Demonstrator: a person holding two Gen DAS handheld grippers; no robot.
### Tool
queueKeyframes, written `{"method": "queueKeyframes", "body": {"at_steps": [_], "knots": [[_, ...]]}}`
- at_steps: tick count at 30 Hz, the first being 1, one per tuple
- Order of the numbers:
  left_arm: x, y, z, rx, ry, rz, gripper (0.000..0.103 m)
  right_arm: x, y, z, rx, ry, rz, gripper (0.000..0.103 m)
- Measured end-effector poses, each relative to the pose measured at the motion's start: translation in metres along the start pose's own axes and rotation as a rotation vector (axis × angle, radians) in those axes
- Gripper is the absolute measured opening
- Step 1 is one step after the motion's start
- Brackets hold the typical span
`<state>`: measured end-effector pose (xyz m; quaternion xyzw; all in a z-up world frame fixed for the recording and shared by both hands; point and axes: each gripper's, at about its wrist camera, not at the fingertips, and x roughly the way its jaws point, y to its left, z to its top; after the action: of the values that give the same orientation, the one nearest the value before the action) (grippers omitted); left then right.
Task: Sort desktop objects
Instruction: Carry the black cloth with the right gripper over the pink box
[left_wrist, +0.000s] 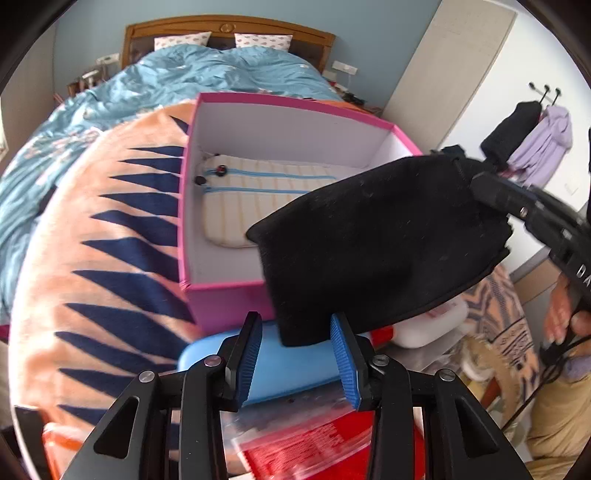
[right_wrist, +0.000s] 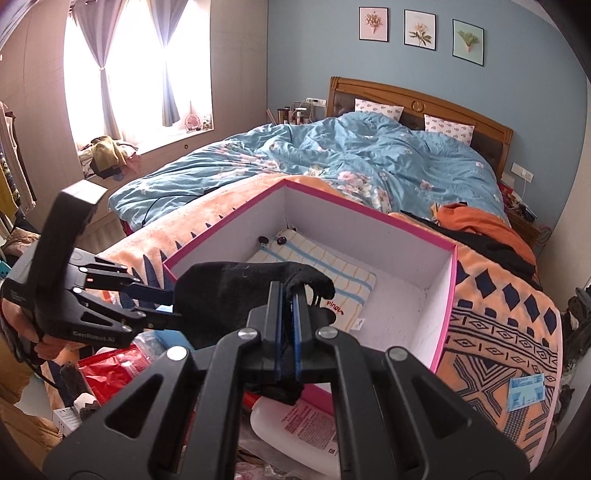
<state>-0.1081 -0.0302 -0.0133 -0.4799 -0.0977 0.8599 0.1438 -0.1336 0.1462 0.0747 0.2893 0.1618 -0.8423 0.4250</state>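
Holding the black cloth pouch (left_wrist: 380, 236) by one end in my right gripper (right_wrist: 288, 295), I have its jaws clamped tight on the fabric, and the rest hangs out over the near wall of the pink box (left_wrist: 221, 288). My left gripper (left_wrist: 295, 354) stands partly open: its blue pads (left_wrist: 251, 354) flank the pouch's lower corner without pressing on it, so that end hangs loose between them.

Only one pinch carries the pouch now, I reckon, so it may swing or twist as I move. If it droops over the box's near rim instead of clearing it, it could end up draped half outside, or drag on the wall and shove the light box along the orange blanket (left_wrist: 110, 258).

Inside, a striped cream pencil case (left_wrist: 258, 192) already lies along the floor; dropping carelessly would bury it in a heap.

Below me lie a blue case (left_wrist: 295, 365), a white bottle (right_wrist: 295, 428) and a red packet (left_wrist: 314, 443), where my lowered left gripper could catch.
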Motion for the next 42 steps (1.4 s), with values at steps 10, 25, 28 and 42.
{"method": "queueKeyframes", "body": {"at_steps": [10, 25, 28, 42], "knots": [[-0.01, -0.01, 0.002, 0.016, -0.06, -0.033, 0.011, 0.002, -0.003, -0.005, 0.014, 0.004, 0.013, 0.006], [-0.025, -0.031, 0.021, 0.075, -0.146, 0.012, 0.009, -0.007, -0.002, 0.002, 0.006, -0.036, 0.01, 0.006], [-0.024, -0.035, 0.024, 0.086, -0.151, 0.023, 0.009, -0.007, 0.001, 0.007, -0.006, -0.045, 0.011, 0.006], [-0.013, -0.028, 0.017, 0.082, -0.107, 0.008, 0.009, 0.013, -0.015, -0.008, 0.03, 0.052, 0.026, 0.006]]}}
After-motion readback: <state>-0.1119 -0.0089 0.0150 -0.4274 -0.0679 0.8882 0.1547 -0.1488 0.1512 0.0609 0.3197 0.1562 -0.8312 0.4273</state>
